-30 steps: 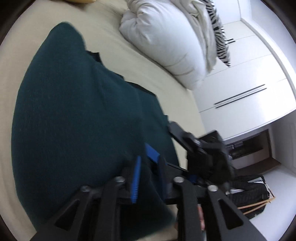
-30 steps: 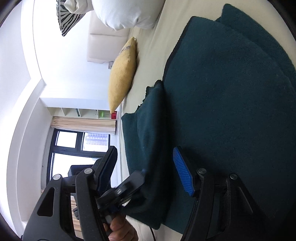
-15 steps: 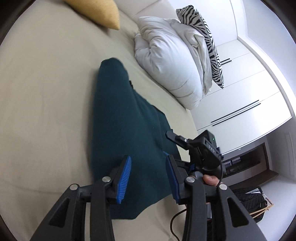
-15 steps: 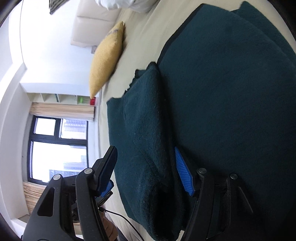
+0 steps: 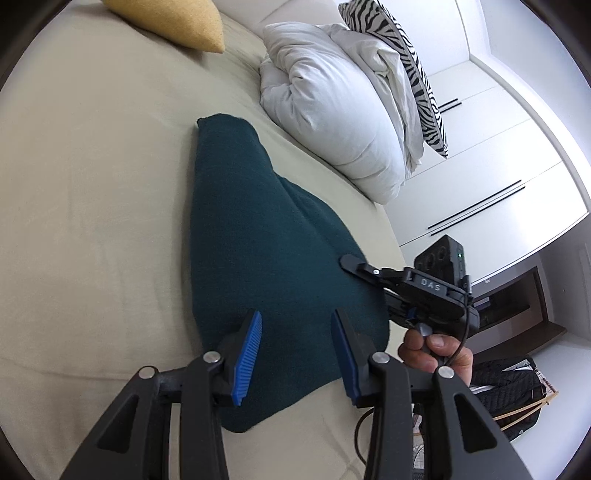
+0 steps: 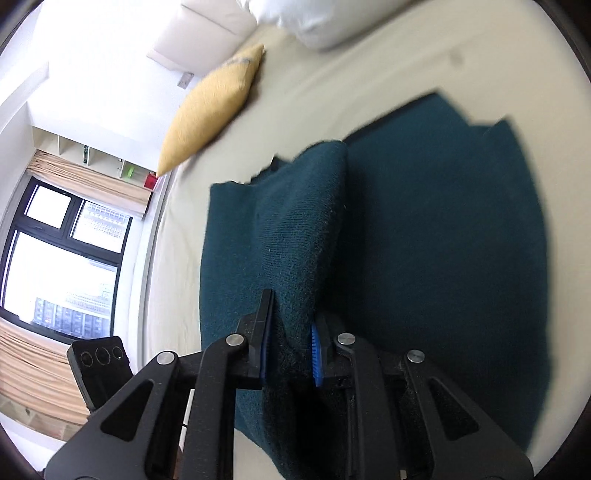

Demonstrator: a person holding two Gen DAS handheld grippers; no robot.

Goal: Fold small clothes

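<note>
In the right wrist view we see the right gripper at lower centre, its jaws closing on a raised fold of the dark teal knit garment, which fills the centre and right of the frame on the beige bed. In the left wrist view the left gripper stands at lower centre, jaws parted with nothing between the blue pads, above the garment's near end. We note a yellow cushion at upper left and white bedding at upper centre.
</note>
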